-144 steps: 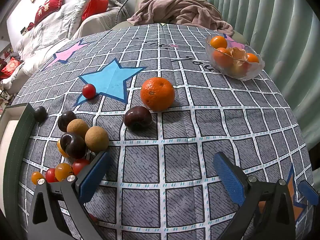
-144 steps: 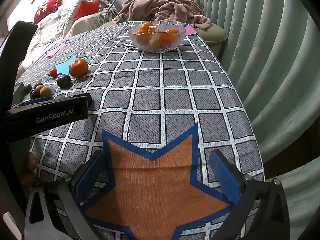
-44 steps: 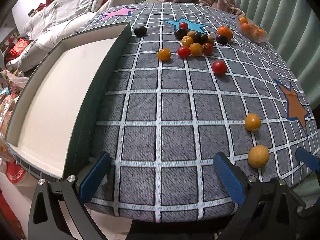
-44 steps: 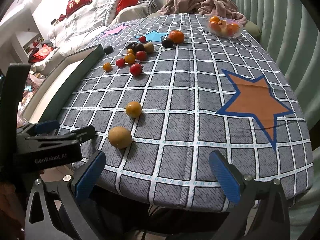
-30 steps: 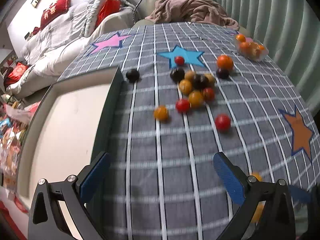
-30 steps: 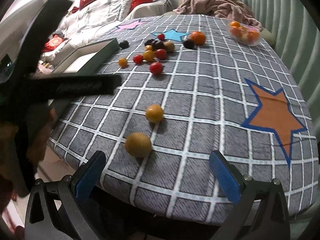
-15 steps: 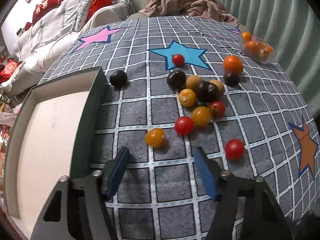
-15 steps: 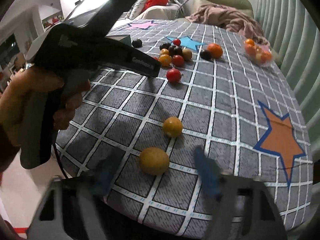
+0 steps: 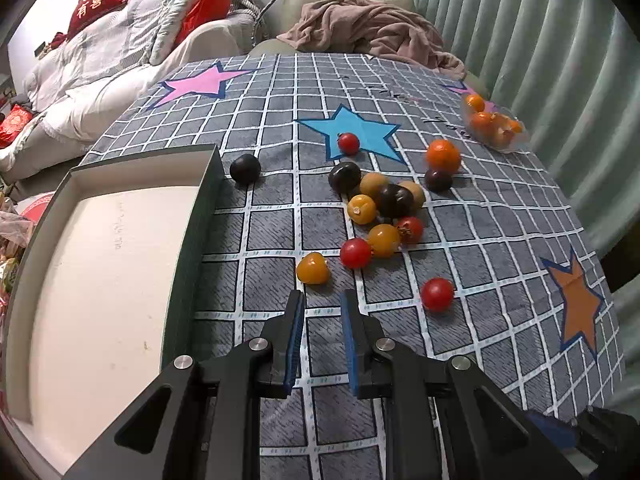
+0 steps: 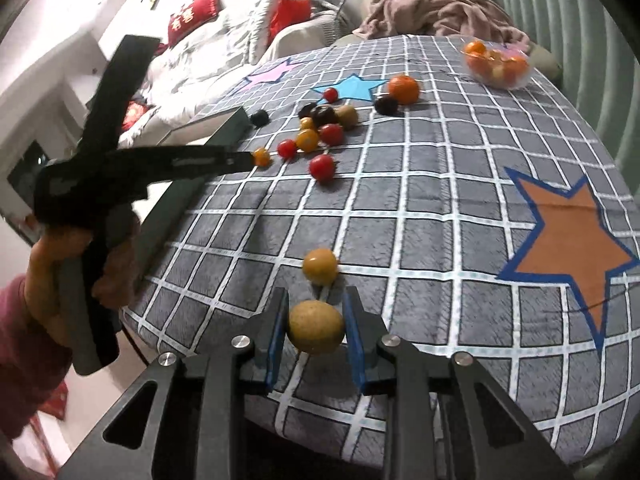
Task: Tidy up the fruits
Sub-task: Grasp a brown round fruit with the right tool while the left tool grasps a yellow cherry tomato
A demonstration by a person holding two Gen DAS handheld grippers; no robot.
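Several small fruits lie on the checked tablecloth: red, orange and dark ones in a cluster. My left gripper has its jaws narrowed to a small gap with nothing between them, just short of an orange tomato. It also shows in the right wrist view. My right gripper has its jaws closed in around a tan round fruit near the table's front edge; the pads sit at its sides. A small orange fruit lies just beyond it.
A dark-walled tray with a white floor stands at the left. A glass bowl of oranges sits at the far right. A loose orange and a red tomato lie apart. A sofa and an armchair stand behind the table.
Both grippers have narrowed from wide open. The left moved in toward the orange tomato. The right moved forward so the tan fruit now sits between its jaws.
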